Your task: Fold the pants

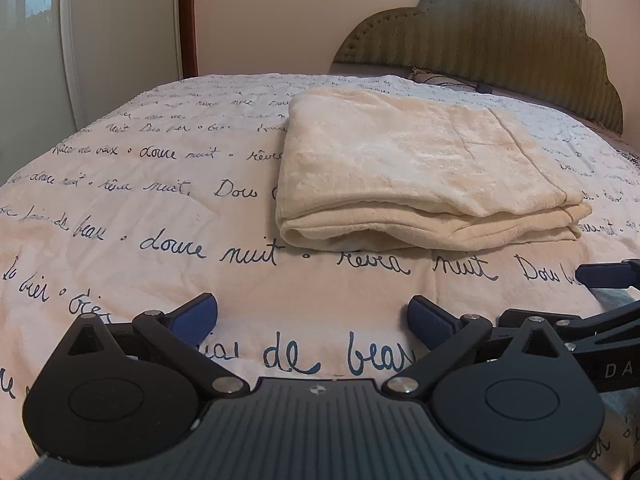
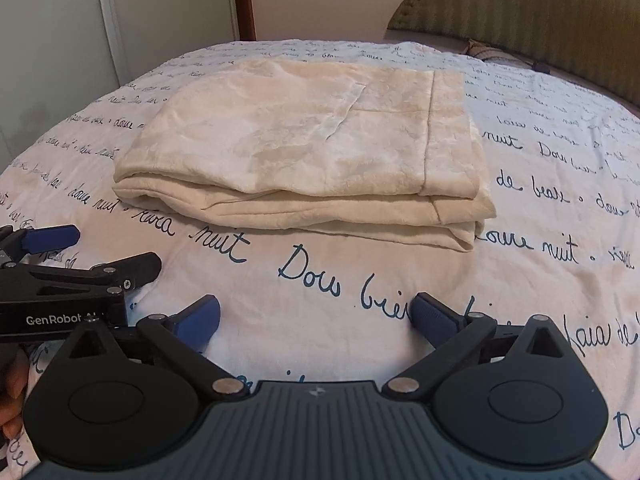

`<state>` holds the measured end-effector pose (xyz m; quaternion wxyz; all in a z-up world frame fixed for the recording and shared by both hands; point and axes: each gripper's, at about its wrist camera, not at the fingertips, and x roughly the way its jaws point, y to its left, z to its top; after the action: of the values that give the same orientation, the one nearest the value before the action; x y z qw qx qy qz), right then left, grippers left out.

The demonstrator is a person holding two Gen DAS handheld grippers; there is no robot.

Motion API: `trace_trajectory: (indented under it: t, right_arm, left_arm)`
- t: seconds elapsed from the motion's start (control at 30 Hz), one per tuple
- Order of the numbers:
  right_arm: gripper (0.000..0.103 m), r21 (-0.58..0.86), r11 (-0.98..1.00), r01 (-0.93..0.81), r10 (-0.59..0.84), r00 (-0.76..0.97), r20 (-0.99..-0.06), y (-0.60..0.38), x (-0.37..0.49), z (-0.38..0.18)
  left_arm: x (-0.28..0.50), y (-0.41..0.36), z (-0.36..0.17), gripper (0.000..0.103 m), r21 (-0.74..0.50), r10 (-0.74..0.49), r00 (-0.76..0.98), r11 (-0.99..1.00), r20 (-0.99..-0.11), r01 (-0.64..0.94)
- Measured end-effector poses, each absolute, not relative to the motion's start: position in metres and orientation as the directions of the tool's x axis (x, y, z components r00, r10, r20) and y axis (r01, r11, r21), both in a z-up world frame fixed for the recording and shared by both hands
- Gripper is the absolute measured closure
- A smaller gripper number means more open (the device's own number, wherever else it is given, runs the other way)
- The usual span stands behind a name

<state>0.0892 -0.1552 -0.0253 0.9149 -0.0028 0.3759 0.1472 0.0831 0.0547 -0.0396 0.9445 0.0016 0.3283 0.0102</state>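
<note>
The cream, plush, folded pants [image 2: 296, 148] are lying on the white script-printed bedspread [image 2: 540, 184]. The right tool [image 2: 316, 316] is hovering before them, blue pads [image 2: 434, 314] spread, nothing between. The left tool [image 2: 52, 236] is entering at left.

Bare bedspread [image 1: 168, 216] lies open left of the folded cream pants [image 1: 420, 168] and in a strip along their near edge. Behind them the scalloped headboard [image 1: 520, 60] blocks the way; the wardrobe [image 1: 120, 32] closes the far left.

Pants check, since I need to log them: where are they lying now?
The folded cream pants lie on the script-printed bedspread, ahead of both open tongs, toward the green headboard.
</note>
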Motion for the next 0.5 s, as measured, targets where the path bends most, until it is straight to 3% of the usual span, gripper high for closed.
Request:
trace_trajectory:
  t: [0.5]
  right_arm:
    - [0.0, 0.137, 0.957, -0.255, 0.279, 0.687, -0.671, -0.1609, 0.0895, -0.0258]
  left_arm:
    - [0.0828, 0.0517, -0.039, 0.0, 0.029, 0.034, 0.78, 0.999, -0.625, -0.021]
